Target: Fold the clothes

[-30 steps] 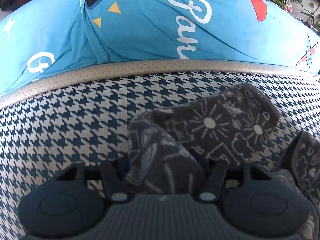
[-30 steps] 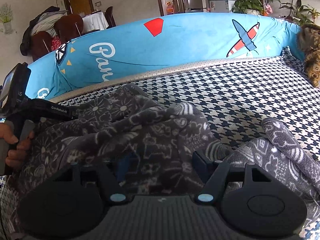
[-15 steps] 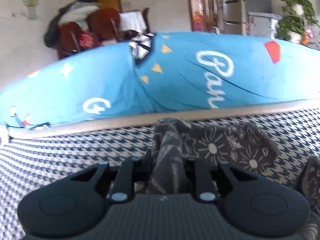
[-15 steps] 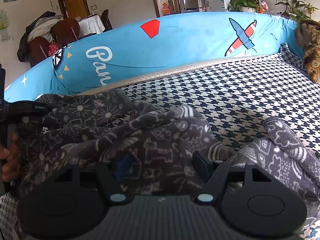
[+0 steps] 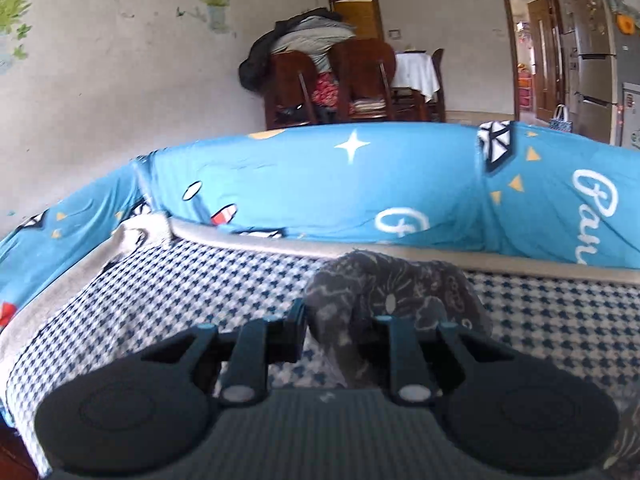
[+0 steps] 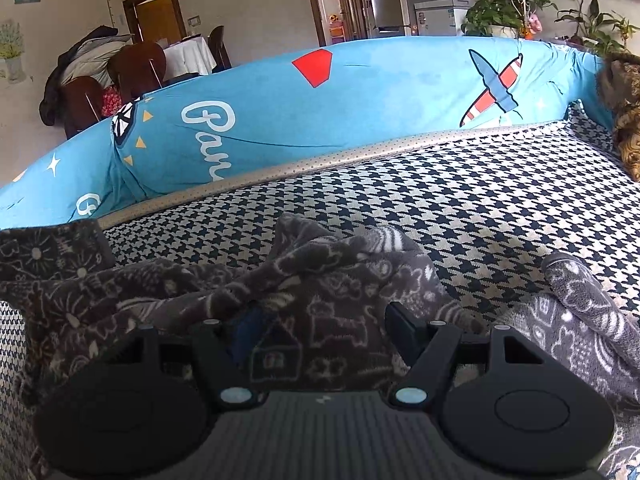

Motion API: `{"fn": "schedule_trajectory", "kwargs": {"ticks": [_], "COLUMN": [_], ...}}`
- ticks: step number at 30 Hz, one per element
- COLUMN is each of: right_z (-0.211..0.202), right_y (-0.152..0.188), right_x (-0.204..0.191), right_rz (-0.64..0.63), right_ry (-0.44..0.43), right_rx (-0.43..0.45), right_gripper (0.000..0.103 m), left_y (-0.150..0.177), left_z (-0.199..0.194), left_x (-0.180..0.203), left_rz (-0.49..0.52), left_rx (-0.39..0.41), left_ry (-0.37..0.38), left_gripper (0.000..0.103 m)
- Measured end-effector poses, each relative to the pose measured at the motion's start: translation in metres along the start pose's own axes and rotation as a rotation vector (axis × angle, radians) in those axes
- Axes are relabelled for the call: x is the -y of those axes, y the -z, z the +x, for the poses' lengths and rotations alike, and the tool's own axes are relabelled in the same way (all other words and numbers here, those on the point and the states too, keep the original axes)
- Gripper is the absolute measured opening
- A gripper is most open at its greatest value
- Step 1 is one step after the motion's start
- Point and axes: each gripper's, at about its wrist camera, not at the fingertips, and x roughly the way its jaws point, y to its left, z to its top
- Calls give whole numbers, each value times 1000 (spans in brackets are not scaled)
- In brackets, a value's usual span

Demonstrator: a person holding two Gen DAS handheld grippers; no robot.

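A dark grey fleece garment with white doodle print (image 6: 328, 280) lies bunched on the houndstooth sofa seat (image 6: 480, 208). My left gripper (image 5: 340, 320) is shut on a fold of the garment (image 5: 400, 292), which hangs bunched between its fingers just above the seat. My right gripper (image 6: 320, 328) stands wide open, low over the heap. Cloth lies between and over its fingers, and its left finger is mostly buried. One flat corner of the garment (image 6: 48, 252) stretches off to the left edge.
A blue printed back cushion (image 6: 360, 112) runs along the far edge of the seat (image 5: 180, 292). A lighter grey patterned cloth (image 6: 580, 312) lies at my right. Something brown and furry (image 6: 624, 112) sits at the sofa's right end. Chairs piled with coats (image 5: 332, 80) stand behind.
My left gripper closed on the garment fold, then rose and swung left, so its view now takes in the wall and chairs. The right gripper kept its opening and barely moved.
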Motion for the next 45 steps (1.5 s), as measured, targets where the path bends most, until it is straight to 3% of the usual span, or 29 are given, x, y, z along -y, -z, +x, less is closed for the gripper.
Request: {"fn": "schedule_trajectory", "kwargs": {"ticks": [16,17,19,25,29,36,40,45], "right_z": [-10,-11,-12,-14,-13,-8,-2,7], "right_y": [-6,-6,-6,-6,-7,-10,-12,-11], "right_x": [18,19,20,22,22,15,6,-5], "right_rz": [62,71,81,98,105,120,115,87], "right_ry": [25,22,14,-4,-28,-147,-185,-165], "right_rx": [56,56,56,61,63,45,41,34], "right_gripper": [68,68,68,68,68,69,76,76], "left_y": [55,57,60,53,47,28,18,14], "left_z": [-16,-17,-25,-47,-58,-57,-49,-27], "left_x": [-80,-82,-86,-66,-46,2,29,55], "left_rz": [-101,-107,-117,-101,-80,-24,26,66], "left_rx": [-159,-163,-145,-70,-33,-25,-16,-65], "left_ry": [-116,-115,-102,50,154,309,352,409], "left_gripper": [24,27,43,68,76,92,100,101]}}
